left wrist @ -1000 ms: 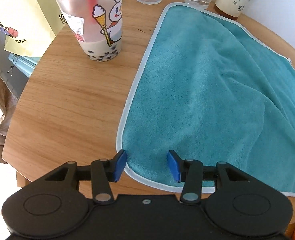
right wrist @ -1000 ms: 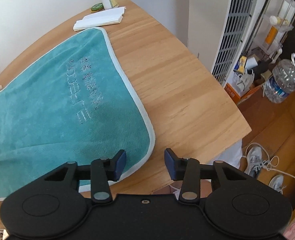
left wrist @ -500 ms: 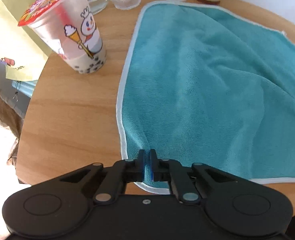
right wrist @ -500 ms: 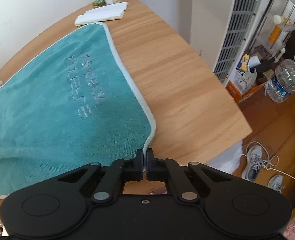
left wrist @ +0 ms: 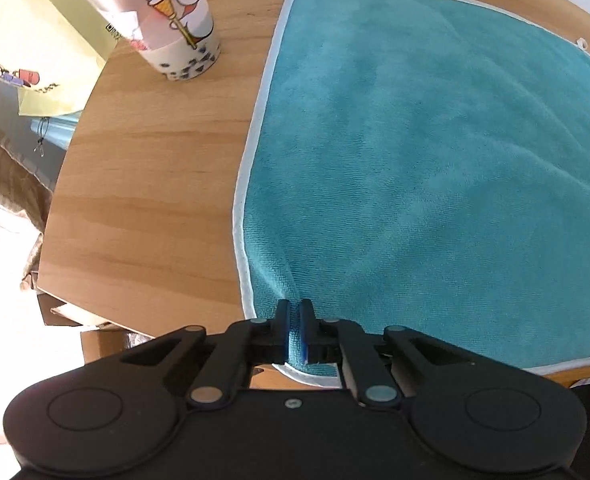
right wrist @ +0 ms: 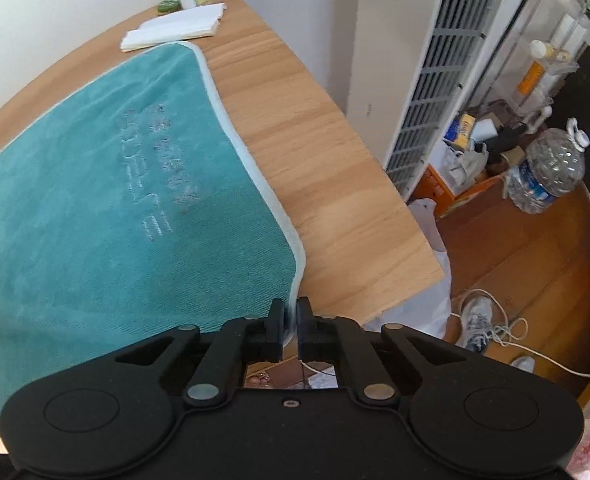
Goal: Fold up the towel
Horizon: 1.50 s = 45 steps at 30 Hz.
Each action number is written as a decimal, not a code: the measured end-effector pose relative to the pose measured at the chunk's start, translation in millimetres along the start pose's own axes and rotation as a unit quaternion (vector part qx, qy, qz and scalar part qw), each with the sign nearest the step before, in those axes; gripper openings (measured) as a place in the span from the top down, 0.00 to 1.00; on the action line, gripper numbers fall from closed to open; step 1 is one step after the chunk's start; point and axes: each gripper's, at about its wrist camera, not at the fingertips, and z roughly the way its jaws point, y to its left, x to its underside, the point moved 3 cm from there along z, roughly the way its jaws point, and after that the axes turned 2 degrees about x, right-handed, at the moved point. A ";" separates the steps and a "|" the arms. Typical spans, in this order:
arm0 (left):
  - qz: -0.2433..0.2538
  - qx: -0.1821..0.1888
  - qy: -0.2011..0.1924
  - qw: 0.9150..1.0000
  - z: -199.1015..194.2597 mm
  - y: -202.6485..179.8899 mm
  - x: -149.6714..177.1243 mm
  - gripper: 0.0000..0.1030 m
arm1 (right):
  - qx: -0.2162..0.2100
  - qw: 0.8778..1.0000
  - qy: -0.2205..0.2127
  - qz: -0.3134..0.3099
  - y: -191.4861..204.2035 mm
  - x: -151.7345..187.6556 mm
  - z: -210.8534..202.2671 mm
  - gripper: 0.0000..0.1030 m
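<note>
Teal towel [left wrist: 415,152], two grippers pinching.

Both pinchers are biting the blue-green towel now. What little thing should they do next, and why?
Probably lift both near corners together and carry them toward the far edge. The left gripper and right gripper each have jaws shut on a near corner of the teal white-trimmed towel, which otherwise lies spread on the round wooden table, so the first fold looks ready to start.

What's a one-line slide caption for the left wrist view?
Left gripper pinches the near corner of the teal towel on the wooden table, bubble tea cup standing clear beyond.
</note>
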 end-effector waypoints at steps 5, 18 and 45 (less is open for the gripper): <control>-0.023 -0.005 0.000 1.000 -0.5 10.3 4.8 0.78 | -0.014 0.999 0.006 0.028 -11.5 -1.3 1.9 0.82; 0.040 -0.007 -0.016 0.999 5.8 -5.7 3.9 0.94 | -0.039 0.999 0.005 0.032 -14.1 -2.1 7.6 0.98; -0.077 0.033 -0.014 0.996 2.4 41.1 5.7 0.74 | -0.010 1.000 -0.003 0.021 -7.7 -3.4 2.8 0.88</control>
